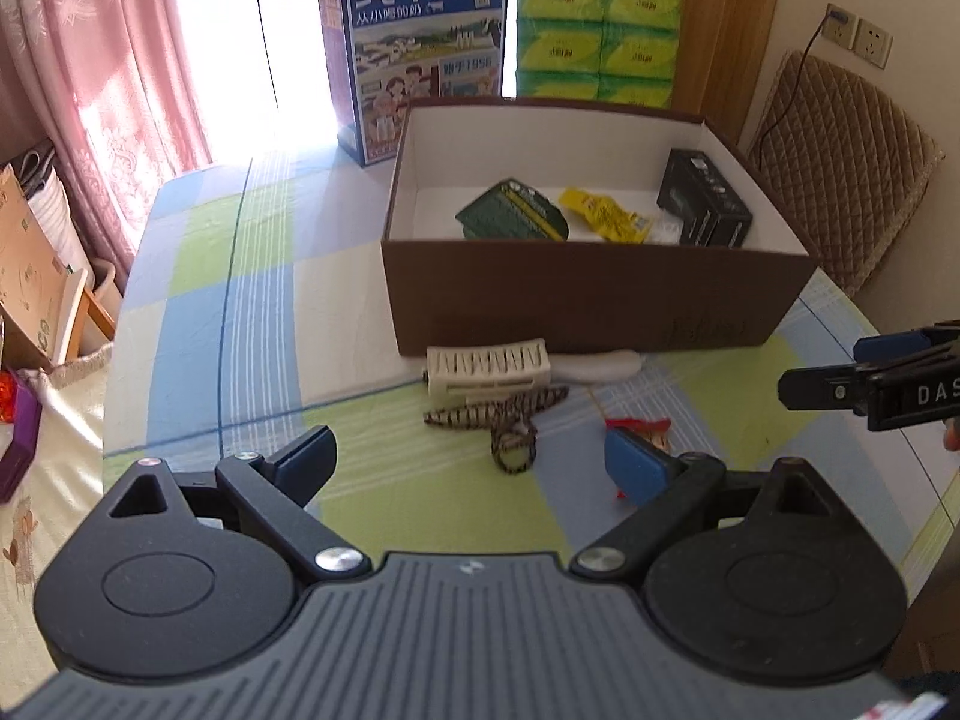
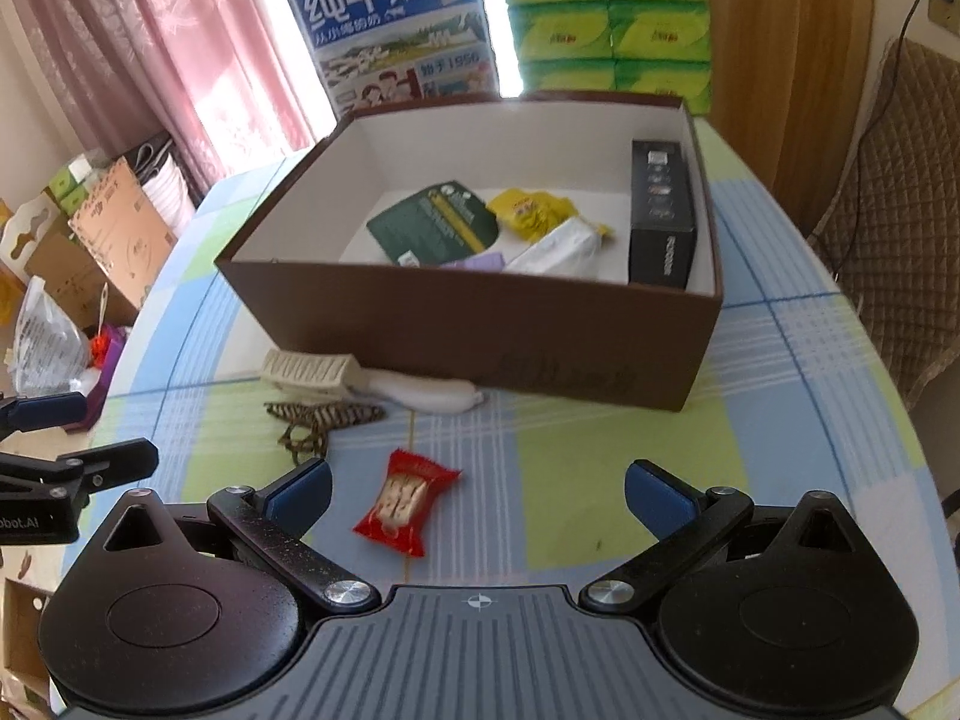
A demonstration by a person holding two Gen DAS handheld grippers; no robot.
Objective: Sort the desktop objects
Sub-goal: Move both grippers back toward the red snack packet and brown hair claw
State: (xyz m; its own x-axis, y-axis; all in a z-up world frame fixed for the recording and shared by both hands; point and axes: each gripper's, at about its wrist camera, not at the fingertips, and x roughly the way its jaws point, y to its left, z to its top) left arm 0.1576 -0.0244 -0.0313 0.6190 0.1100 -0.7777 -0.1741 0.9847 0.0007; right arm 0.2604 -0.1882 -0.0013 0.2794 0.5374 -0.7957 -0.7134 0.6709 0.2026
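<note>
Two grippers hover low over a checked tablecloth (image 2: 600,450), both with their blue-padded fingers spread wide and holding nothing. The right gripper (image 2: 477,495) has a red snack packet (image 2: 405,501) lying flat on the cloth just ahead of it, between its fingers but nearer the left one and not touching either. The left gripper (image 1: 471,459) points at a striped hair tie (image 1: 510,420) just beyond its fingertips; the same red packet (image 1: 639,426) peeks out behind its right finger. Past the hair tie lies a cream comb-like clip (image 1: 489,366) and a white oblong object (image 1: 600,366), both against the front wall of a brown box (image 2: 480,336). Farther ahead, inside the box, rest a dark green packet (image 2: 435,222), a yellow packet (image 2: 531,210), a white packet (image 2: 561,252) and a black carton (image 2: 660,216) along its right wall. Behind the box stand a blue milk carton case (image 1: 414,48) and stacked green tissue packs (image 1: 600,30). The sorting looks partly done, with four loose items left on the cloth. The step in hand appears to be picking up the red packet: the right gripper would need to shift slightly left, lower, and close across the packet. Each gripper is held nearly level, tilted slightly downward; the person's hands are out of view.
</note>
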